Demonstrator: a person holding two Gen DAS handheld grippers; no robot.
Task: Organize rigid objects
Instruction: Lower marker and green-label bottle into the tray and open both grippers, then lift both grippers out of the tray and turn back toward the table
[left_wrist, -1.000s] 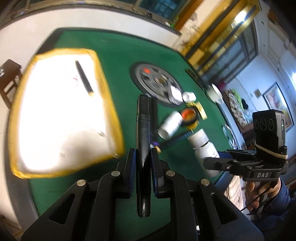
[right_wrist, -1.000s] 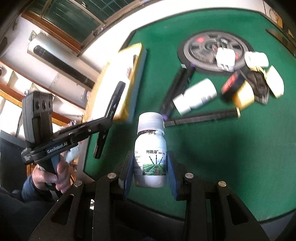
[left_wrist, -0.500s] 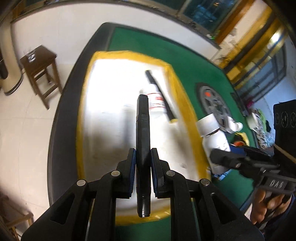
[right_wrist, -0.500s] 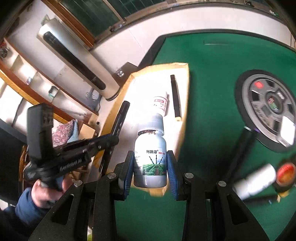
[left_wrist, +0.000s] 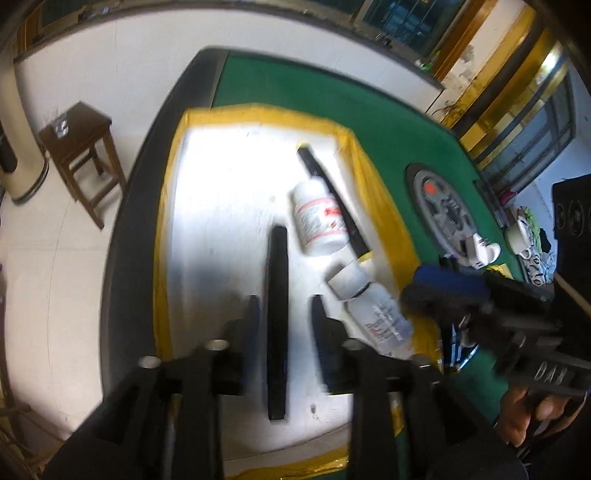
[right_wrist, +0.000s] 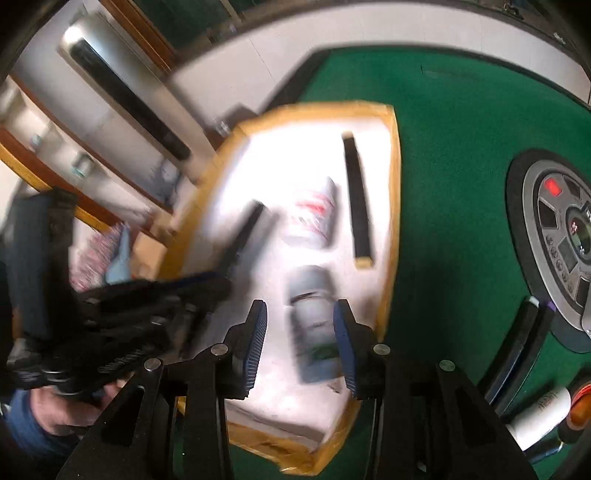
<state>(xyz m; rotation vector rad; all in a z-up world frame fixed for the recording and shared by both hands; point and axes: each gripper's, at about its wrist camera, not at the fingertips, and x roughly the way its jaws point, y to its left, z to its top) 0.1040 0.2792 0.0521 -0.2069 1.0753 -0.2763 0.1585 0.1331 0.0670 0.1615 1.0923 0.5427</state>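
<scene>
A white tray with a yellow rim (left_wrist: 384, 206) (right_wrist: 393, 184) lies on the green table (left_wrist: 295, 85). In it are a red-labelled white bottle (left_wrist: 319, 218) (right_wrist: 312, 218) and a black stick (left_wrist: 332, 199) (right_wrist: 356, 206). My left gripper (left_wrist: 284, 321) is over the tray, its jaws opening. A long black bar (left_wrist: 277, 314) (right_wrist: 247, 232) lies between them with a gap on each side. My right gripper (right_wrist: 300, 332) (left_wrist: 443, 288) is opening too. The white-capped bottle (right_wrist: 314, 325) (left_wrist: 369, 302) lies between its pads, clear of the left pad.
A round grey disc device (left_wrist: 443, 210) (right_wrist: 557, 236) sits on the felt right of the tray. Near it are a black case (right_wrist: 517, 343), another white bottle (right_wrist: 539, 413) and small items. A wooden stool (left_wrist: 81, 147) stands off the table's left edge.
Both grippers moved from the green felt to over the tray. The left jaws have parted from the black bar. The right jaws have widened and the bottle sits lower between them.
</scene>
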